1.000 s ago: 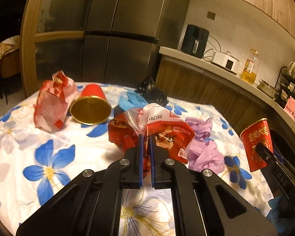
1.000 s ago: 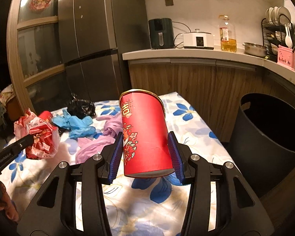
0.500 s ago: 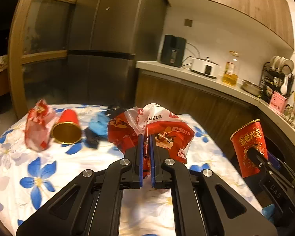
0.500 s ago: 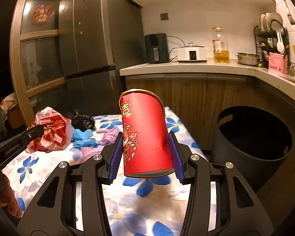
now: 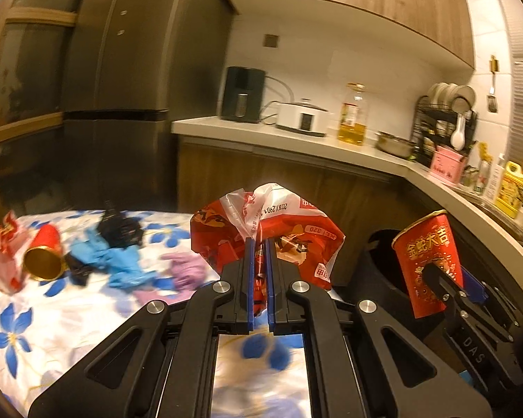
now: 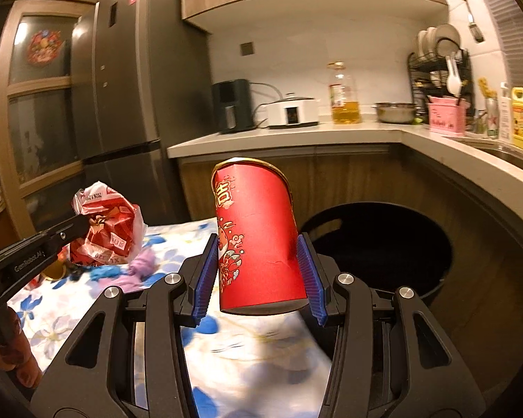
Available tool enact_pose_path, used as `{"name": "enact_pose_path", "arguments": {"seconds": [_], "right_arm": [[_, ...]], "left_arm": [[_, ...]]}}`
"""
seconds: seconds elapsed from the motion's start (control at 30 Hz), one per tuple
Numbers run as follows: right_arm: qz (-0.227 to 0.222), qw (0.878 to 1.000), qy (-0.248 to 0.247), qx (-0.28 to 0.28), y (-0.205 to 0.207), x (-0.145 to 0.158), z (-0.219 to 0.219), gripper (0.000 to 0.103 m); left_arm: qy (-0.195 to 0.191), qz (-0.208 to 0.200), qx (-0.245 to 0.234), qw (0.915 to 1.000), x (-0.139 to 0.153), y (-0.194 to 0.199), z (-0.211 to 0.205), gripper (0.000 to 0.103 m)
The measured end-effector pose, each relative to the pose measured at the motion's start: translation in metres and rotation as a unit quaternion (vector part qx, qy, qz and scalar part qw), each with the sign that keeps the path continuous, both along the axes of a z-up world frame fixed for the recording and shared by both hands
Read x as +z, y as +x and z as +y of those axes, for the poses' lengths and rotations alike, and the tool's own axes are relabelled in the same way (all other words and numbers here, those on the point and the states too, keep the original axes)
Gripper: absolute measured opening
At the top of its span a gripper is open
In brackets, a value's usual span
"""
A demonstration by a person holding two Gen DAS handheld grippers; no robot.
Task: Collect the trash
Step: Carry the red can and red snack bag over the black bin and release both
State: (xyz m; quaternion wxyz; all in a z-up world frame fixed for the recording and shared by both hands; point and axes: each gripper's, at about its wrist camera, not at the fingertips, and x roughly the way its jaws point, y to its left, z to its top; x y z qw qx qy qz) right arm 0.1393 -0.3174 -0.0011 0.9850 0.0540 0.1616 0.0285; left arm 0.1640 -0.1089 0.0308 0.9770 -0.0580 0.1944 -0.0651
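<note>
My left gripper [image 5: 258, 244] is shut on a crumpled red and white snack bag [image 5: 289, 230], held above the floral table [image 5: 69, 317]. In the right wrist view that bag [image 6: 104, 226] hangs at the left, pinched by the left gripper [image 6: 82, 224]. My right gripper [image 6: 258, 275] is shut on a tall red paper cup [image 6: 258, 240] with gold lettering, tilted slightly. The same cup [image 5: 429, 261] shows at the right of the left wrist view. A black bin [image 6: 376, 244] stands open just right of the table, beyond the cup.
On the table lie another red cup [image 5: 43, 257] on its side, a red wrapper [image 5: 3, 247], blue gloves [image 5: 118, 257], a purple glove [image 5: 188, 268] and a black bag [image 5: 122, 230]. A wooden counter [image 6: 331, 136] with appliances curves behind; a fridge [image 6: 129, 87] stands at the back.
Both grippers have risen and swung right with their loads, away from the table's litter. The black bin now lies closer, just beyond the red cup.
</note>
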Motion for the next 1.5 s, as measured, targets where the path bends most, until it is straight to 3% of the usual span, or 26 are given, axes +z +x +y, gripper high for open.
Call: {"name": "enact_pose_path", "arguments": {"seconds": [0.73, 1.5], "right_arm": [[-0.005, 0.994, 0.011, -0.11, 0.017, 0.005, -0.117, 0.045], [0.017, 0.993, 0.007, -0.118, 0.043, -0.009, -0.14, 0.046]], "left_arm": [[0.014, -0.023, -0.131, 0.991, 0.006, 0.046, -0.142, 0.005], [0.019, 0.004, -0.154, 0.9879, -0.016, 0.07, -0.175, 0.006]]}}
